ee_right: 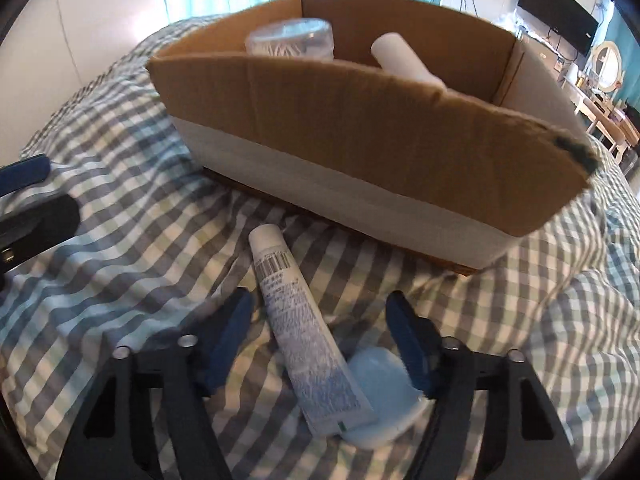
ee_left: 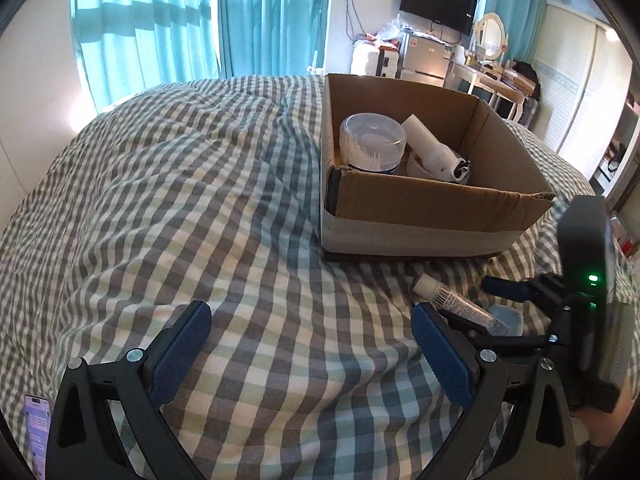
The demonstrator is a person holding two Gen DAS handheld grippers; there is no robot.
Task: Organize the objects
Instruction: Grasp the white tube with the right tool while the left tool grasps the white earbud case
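Right gripper [ee_right: 320, 340]: jaws stand apart above the checked cover; the tube lies between them but the blue pads do not press it.
Tube [ee_right: 298, 328]: white with a barcode and small print, flat on the cover, cap end toward 12 o'clock and crimped end toward 5 o'clock in the right wrist view.
Pale blue lid-like piece [ee_right: 380, 408]: lies under the crimped end of the tube, just beside the right-hand pad; I cannot tell what it is.
Left gripper [ee_left: 312, 356]: jaws wide apart, nothing between them, only the cover below.
Phone [ee_left: 38, 432]: lit screen at 8 o'clock of the left wrist view, on the cover.
Checked bed cover [ee_left: 180, 200]: grey, green and white squares, wrinkled.
Cardboard box [ee_right: 360, 128]: open, with a white band along its lower wall, at 12 o'clock from the tube and near its cap.
Clear round container [ee_left: 372, 142]: stands in the box at the left.
White bottle [ee_left: 430, 148]: leans tilted in the box, beside the container.
Far background: teal curtains [ee_left: 160, 20] at 11 o'clock, a dark screen [ee_left: 438, 0] on the wall at 1 o'clock.
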